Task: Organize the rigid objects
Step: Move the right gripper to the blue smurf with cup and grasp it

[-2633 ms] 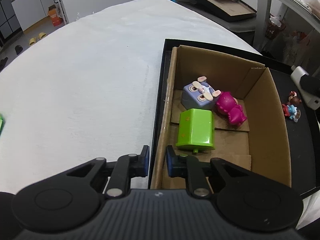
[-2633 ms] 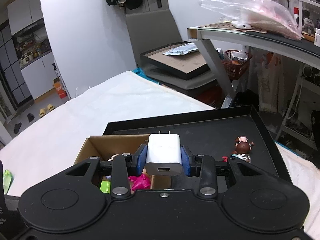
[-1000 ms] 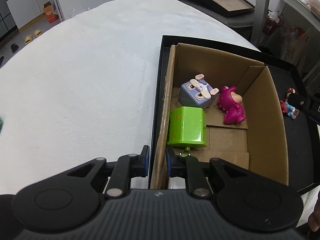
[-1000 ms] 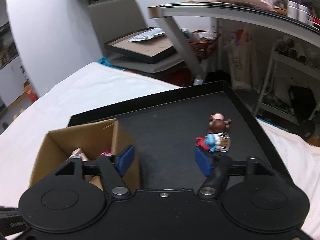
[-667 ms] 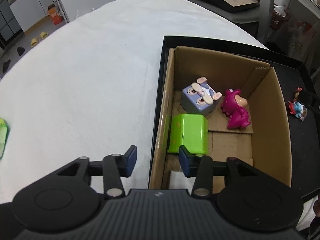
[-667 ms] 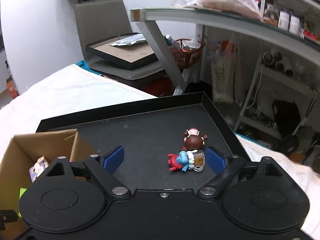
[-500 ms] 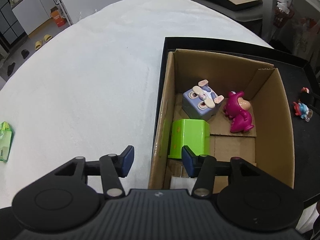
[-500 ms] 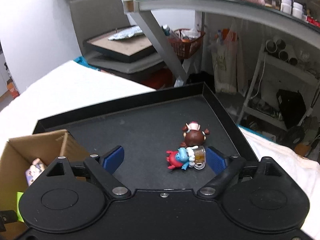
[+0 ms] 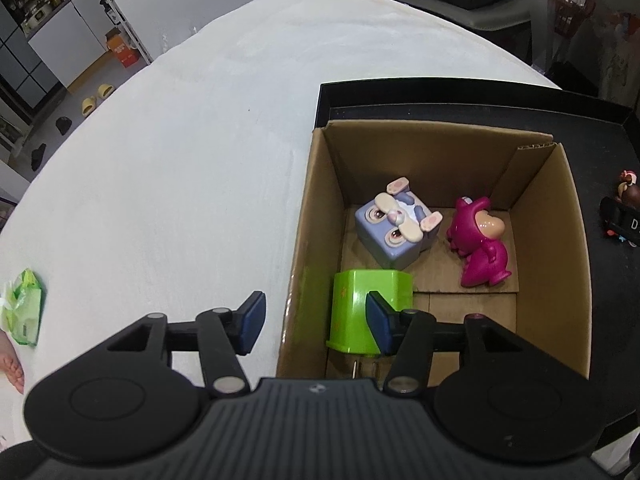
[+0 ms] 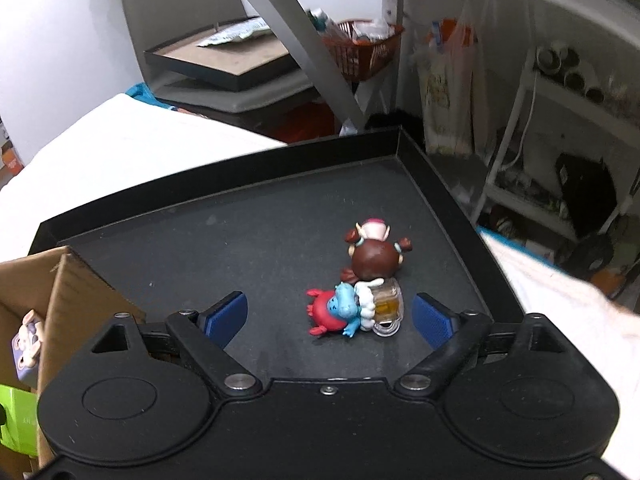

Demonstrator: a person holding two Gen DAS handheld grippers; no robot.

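Right gripper (image 10: 330,316) now empty, spread

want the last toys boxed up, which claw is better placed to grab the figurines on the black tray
Right. The right claw is open with the figurines lying just ahead between its fingers on the black tray. The left claw, also open, hangs over the cardboard box edge, far from them.

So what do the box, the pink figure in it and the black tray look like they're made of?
Box: corrugated cardboard, matte brown; the fluted edge shows at a torn corner.
Pink figure: probably moulded plastic or vinyl, smooth with a soft sheen and highlights on its face.
Black tray: the raised rim looks like rigid plastic or coated board, I can't tell which; the floor is matte and finely textured, possibly a felt-like lining.
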